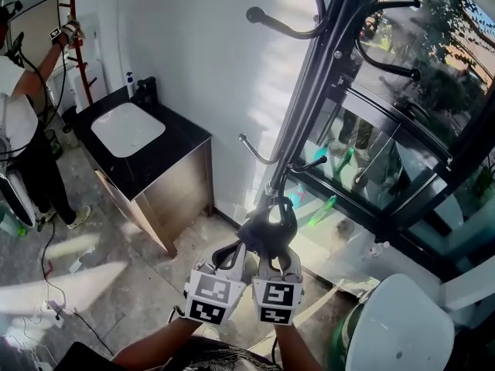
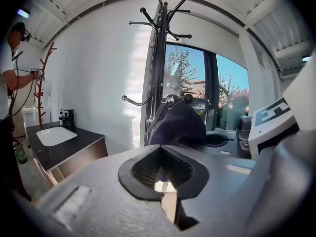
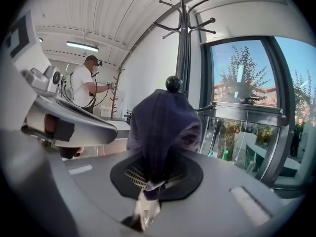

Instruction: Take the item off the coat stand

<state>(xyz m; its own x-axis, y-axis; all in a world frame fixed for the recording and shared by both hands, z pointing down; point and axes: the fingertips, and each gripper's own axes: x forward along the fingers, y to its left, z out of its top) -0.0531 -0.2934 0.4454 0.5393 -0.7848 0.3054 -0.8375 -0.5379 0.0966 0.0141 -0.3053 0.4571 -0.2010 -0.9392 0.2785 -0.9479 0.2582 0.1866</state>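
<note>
Crumpled dark navy fabric item [image 3: 160, 127] drapes a knobbed hook of the black metal coat stand [image 1: 323, 76]. The right gripper [image 3: 146, 194] jaws are clamped on its hem. The left gripper [image 2: 165, 196] jaws are closed and empty, just beside it. White wall [image 1: 193, 52] close behind.

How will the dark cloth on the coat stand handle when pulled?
Probably floppy: the dark cloth hangs in folds from a knobbed hook. Likely light; the right gripper pinches only its edge. May snag on the knob.

Mock-up room: sink cabinet [image 1: 174, 149], coat stand [image 1: 315, 91], glass wall [image 1: 402, 130].
</note>
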